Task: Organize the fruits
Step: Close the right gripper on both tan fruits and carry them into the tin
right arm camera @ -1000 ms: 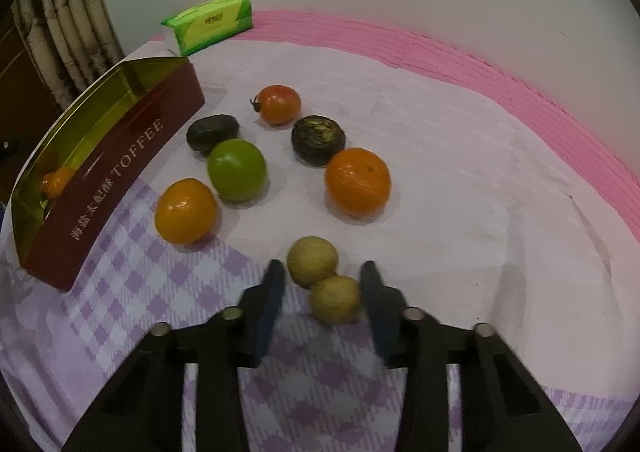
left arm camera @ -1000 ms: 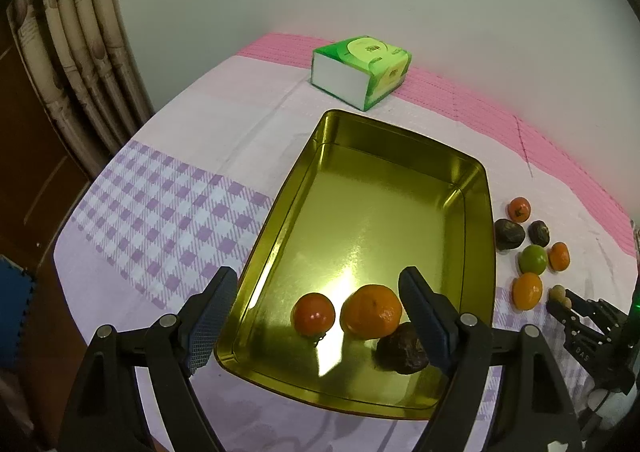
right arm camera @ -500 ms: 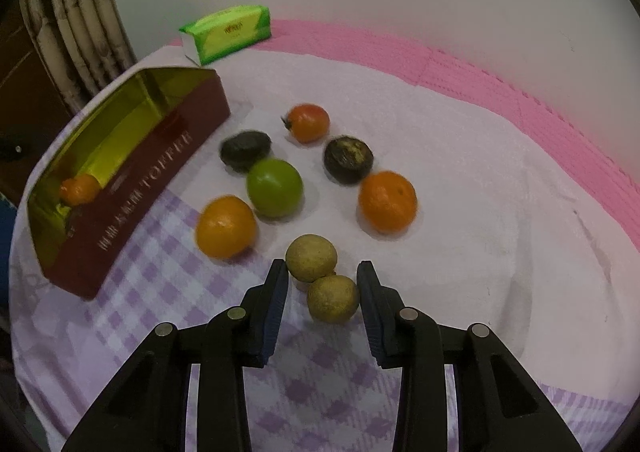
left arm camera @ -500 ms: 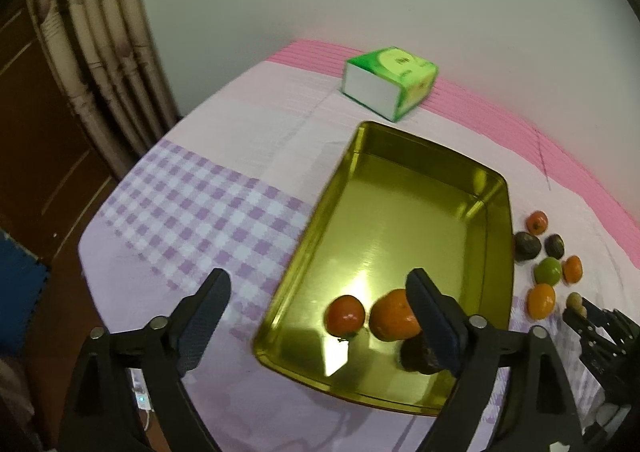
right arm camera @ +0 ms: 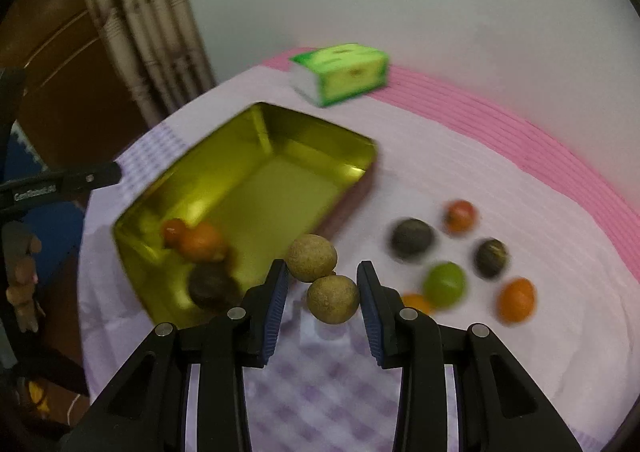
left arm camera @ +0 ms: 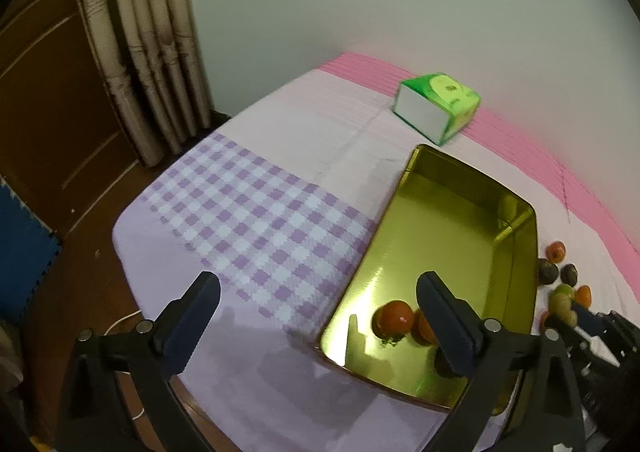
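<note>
Loose fruits (right arm camera: 444, 284) motion-blurred; dark fruit (left arm camera: 444, 366) half hidden behind left gripper's finger (left arm camera: 448, 326)

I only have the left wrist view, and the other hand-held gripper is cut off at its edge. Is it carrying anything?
Observer: Yes. The right hand-held gripper is shut on a pair of small brown fruits that are stuck together. The lower one sits between its fingers and the upper one pokes out past the tips.
Operator: My own finger hides a corner of the tin. How many fruits are inside?
Observer: Three. The tin holds a red fruit, an orange fruit and a dark fruit in the near corner.
</note>
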